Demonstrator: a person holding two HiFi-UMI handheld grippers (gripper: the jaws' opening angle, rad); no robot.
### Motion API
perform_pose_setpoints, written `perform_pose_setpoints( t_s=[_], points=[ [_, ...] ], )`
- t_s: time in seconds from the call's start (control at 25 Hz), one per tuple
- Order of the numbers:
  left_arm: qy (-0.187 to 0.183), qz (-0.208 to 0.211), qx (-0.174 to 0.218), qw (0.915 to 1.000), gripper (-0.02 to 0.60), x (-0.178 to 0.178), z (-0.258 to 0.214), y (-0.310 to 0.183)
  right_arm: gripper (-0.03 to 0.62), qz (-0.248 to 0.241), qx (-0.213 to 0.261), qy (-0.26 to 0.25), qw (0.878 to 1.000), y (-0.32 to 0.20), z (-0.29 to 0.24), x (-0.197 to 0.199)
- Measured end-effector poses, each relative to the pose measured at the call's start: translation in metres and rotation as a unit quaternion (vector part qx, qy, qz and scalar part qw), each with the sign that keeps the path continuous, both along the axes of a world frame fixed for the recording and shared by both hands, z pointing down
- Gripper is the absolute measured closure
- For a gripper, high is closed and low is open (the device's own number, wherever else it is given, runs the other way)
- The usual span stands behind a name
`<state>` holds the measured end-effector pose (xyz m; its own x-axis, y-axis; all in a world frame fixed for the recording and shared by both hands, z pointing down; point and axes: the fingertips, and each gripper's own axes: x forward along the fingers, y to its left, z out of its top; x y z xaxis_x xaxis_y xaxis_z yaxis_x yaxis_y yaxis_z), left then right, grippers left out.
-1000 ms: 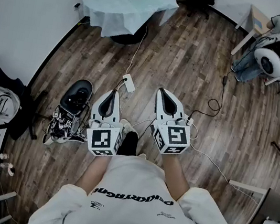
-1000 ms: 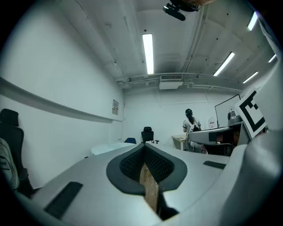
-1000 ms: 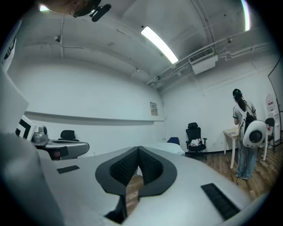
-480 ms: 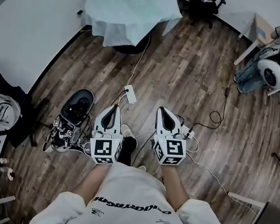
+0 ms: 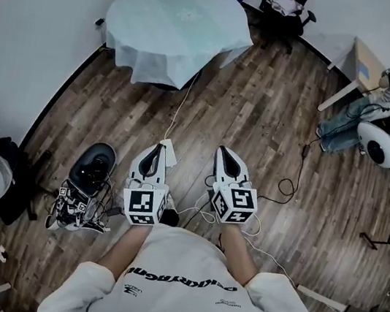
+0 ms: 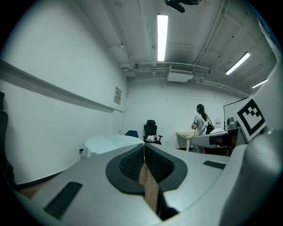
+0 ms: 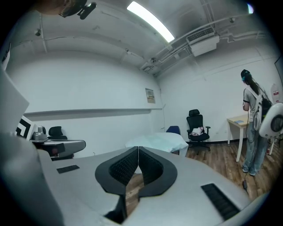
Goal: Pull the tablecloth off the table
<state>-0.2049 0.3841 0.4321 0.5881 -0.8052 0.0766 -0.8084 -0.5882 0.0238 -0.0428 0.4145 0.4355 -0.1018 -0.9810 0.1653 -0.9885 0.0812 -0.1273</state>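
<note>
Head view: my left claw (image 5: 156,151) and right claw (image 5: 225,154) are side by side above the wood floor (image 5: 260,118), with the tablecloth (image 5: 176,26) draped at 11 o'clock, well apart. Left gripper view: jaws fully together, nothing held. Right gripper view: same, closed and empty.

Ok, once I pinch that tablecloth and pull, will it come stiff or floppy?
Probably floppy: the tablecloth hangs in soft folds at its edges. It is likely light and thin for its size, since it looks pale and crinkled. With that much drape down the sides, expect it to bunch and trail rather than come off flat.
</note>
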Motion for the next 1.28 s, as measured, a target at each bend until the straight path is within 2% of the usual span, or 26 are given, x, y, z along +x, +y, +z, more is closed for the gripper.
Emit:
perform_pose_setpoints(
  t_s=[0.2,0.28,0.44,0.72,1.0,1.28],
  points=[
    [0.044,0.004,-0.029,0.9986,0.566,0.002,-0.013,-0.069,0.560,-0.016,0.000,0.006,1.000,-0.075,-0.016,-0.003],
    [0.034,0.001,-0.032,0.9989,0.566,0.001,-0.010,-0.092,0.560,-0.020,-0.003,0.006,1.000,-0.096,-0.015,-0.008],
    [0.013,-0.015,-0.065,0.9977,0.566,0.003,0.003,-0.127,0.560,-0.032,-0.022,-0.004,0.999,-0.127,-0.005,-0.009],
    [0.015,-0.023,-0.077,0.9966,0.566,0.020,0.018,-0.180,0.560,-0.047,-0.047,-0.001,0.998,-0.184,0.012,0.007],
    [-0.001,-0.044,-0.070,0.9965,0.566,0.062,0.024,-0.256,0.560,-0.077,-0.051,-0.008,0.996,-0.270,0.028,0.046],
    [-0.003,-0.085,-0.077,0.9934,0.566,0.126,0.016,-0.361,0.560,-0.115,-0.065,-0.017,0.991,-0.388,0.021,0.117]
  ],
)
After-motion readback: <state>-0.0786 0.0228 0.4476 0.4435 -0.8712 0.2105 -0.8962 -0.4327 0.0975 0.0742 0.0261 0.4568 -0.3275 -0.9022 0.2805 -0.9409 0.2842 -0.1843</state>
